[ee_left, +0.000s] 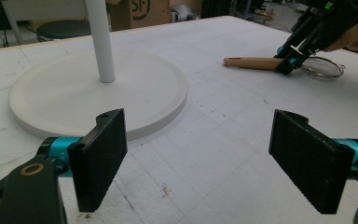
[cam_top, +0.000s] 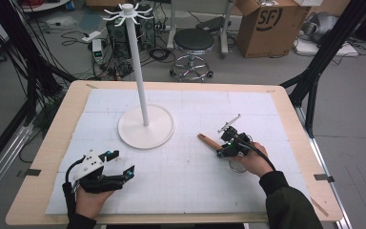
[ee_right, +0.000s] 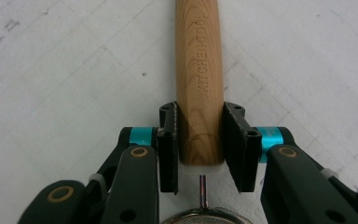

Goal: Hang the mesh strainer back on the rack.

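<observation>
Near the table's [cam_top: 52,143] front edge toward its left corner, the left gripper [cam_top: 122,163] rests with jaws wide apart, nothing between them. Right of centre, the right gripper [ee_right: 200,144] has its jaws clamped on the wooden handle [ee_right: 199,70] of a small strainer [ee_left: 324,67] lying flat on the white mat [cam_top: 195,181]. Farther back stands a white hanger stand [cam_top: 145,126].

A high camera looks down on the white gridded mat [cam_top: 195,171]; both low gripper cameras share the light wooden handle [ee_right: 199,70].

Left claw [ee_left: 200,163] agape, right claw [ee_right: 200,144] clamped
</observation>
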{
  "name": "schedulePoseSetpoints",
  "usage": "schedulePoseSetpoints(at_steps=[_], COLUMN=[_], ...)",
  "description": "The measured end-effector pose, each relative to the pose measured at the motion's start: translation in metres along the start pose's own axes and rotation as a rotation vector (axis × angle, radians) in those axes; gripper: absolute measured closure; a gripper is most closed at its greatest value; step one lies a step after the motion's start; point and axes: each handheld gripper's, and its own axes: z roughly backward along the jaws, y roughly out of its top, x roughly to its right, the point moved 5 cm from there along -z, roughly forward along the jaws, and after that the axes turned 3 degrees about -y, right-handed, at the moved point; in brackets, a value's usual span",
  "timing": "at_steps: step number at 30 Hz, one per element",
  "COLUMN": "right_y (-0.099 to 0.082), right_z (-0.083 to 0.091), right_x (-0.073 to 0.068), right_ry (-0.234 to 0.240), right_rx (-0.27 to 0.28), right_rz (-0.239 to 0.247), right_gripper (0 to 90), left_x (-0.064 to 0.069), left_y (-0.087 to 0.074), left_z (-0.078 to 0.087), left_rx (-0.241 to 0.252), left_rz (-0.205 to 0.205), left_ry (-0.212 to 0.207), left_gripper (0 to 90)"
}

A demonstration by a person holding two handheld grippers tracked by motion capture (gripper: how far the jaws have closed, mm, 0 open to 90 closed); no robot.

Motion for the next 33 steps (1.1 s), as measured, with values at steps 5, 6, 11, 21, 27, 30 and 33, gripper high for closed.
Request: schedulePoseSetpoints(at_steps=[5,6,11,21,27,30,33], right_y=[0.002,0.004,0.009,0.029,0.046,0.055,0.062], right_z=[0.007,0.009,0.017,0.045,0.06,0.066,0.07], right_x=[-0.002,-0.002,-0.001,-0.007,-0.013,-0.016,-0.021], right_ry=[0.032,0.041,0.107,0.231,0.261,0.288,0.306], right_rx=[0.043,0.068,0.135,0.338,0.438,0.49,0.525], right_rz=[-0.022,-0.023,-0.067,-0.139,-0.146,-0.156,-0.16], right_gripper=[69.5,69.5,69.4,69.3,69.3,69.3,69.3], left_x=[-0.001,-0.001,0.0,0.001,0.0,0.001,0.0], left_y=[0.0,0.0,0.0,0.0,0.0,0.0,-0.001], left_z=[0.001,0.001,0.001,0.002,0.003,0.004,0.005], left_rx=[0.001,0.002,0.002,0.001,0.004,0.003,0.001], left_rz=[0.0,0.001,0.003,0.0,0.004,0.006,0.01], left_ry=[0.003,0.003,0.005,0.001,0.001,0.001,0.003], left_gripper=[19.8,19.8,19.8,19.8,19.8,19.8,19.6])
